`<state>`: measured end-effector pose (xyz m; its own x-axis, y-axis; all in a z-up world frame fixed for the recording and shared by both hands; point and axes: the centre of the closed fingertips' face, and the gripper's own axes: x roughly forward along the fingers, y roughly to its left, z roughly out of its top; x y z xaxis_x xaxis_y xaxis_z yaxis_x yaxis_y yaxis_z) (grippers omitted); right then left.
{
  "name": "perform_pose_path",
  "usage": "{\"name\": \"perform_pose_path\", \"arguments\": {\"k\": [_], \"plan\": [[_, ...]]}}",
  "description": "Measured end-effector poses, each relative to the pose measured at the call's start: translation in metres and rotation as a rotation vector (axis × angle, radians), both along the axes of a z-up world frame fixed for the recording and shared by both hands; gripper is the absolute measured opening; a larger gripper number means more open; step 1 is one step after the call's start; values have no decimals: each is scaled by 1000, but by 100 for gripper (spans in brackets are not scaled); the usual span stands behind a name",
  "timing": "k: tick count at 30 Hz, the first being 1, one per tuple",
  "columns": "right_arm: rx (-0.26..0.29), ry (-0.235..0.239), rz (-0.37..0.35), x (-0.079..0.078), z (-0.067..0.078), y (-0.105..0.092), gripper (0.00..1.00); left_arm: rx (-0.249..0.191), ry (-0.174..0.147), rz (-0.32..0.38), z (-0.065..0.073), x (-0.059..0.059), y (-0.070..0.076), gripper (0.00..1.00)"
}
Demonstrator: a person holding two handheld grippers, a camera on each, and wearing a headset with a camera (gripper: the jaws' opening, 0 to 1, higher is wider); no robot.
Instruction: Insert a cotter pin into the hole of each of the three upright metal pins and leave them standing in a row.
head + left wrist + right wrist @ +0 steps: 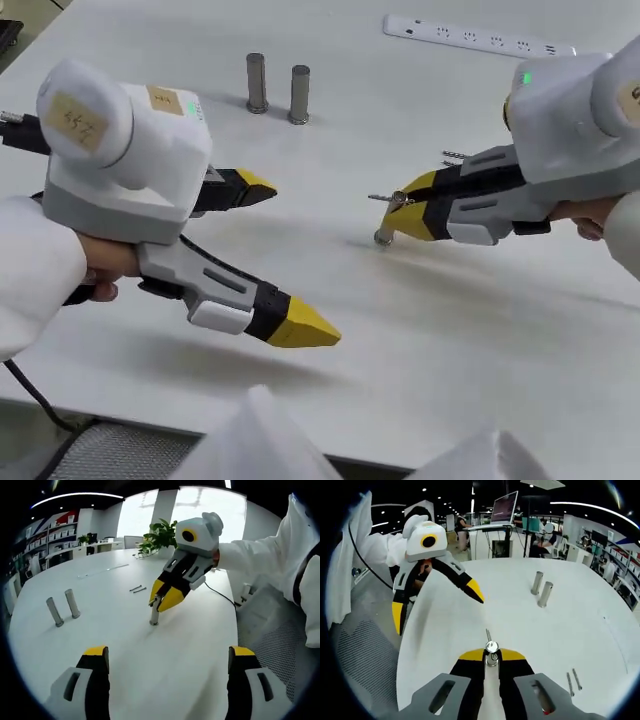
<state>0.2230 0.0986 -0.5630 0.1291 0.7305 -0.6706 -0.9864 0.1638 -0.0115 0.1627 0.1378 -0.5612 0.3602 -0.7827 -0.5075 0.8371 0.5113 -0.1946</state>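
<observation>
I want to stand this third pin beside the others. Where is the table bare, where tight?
Bare: the stretch right of the two upright pins, below the power strip; also the near table, this side of the right claw. Tight: between the open left claw and the right claw's held pin, and by the loose cotter pins.

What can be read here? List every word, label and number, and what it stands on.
Handwritten sticker on the left gripper: too blurred to read.
Cropped sticker on the right gripper: unreadable.
Laptop screen: too small to read.
Nothing else legible.
</observation>
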Motion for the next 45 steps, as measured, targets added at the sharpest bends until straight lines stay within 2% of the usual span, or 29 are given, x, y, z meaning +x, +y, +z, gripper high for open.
{"name": "perform_pose_path", "arguments": {"k": [3,4,5,8,10,12,16,33,37,45], "plan": [[-5,-9,2,7,-1,6,4,-1,-10,8,2,1,3,99],[-5,-11,3,10,-2,8,4,12,-31,16,3,4,6,99],[-5,-12,-2,13,-2,9,4,17,-38,20,4,5,7,99],[0,-9,-11,22,-3,15,4,-4,-39,43,9,9,11,99],[0,-9,-12,22,-3,16,4,-3,-43,50,10,10,13,99],[-4,-11,-10,27,-4,20,4,-3,-51,63,11,12,16,99],[-10,-14,-4,34,-8,23,4,-2,-47,71,10,13,18,99],[-15,-17,18,31,-11,30,4,-12,-54,91,12,17,15,99],[-7,-13,11,31,-11,31,4,-9,-52,95,13,16,13,99],[14,1,-27,30,-11,29,4,-6,-45,94,10,17,18,99]]}}
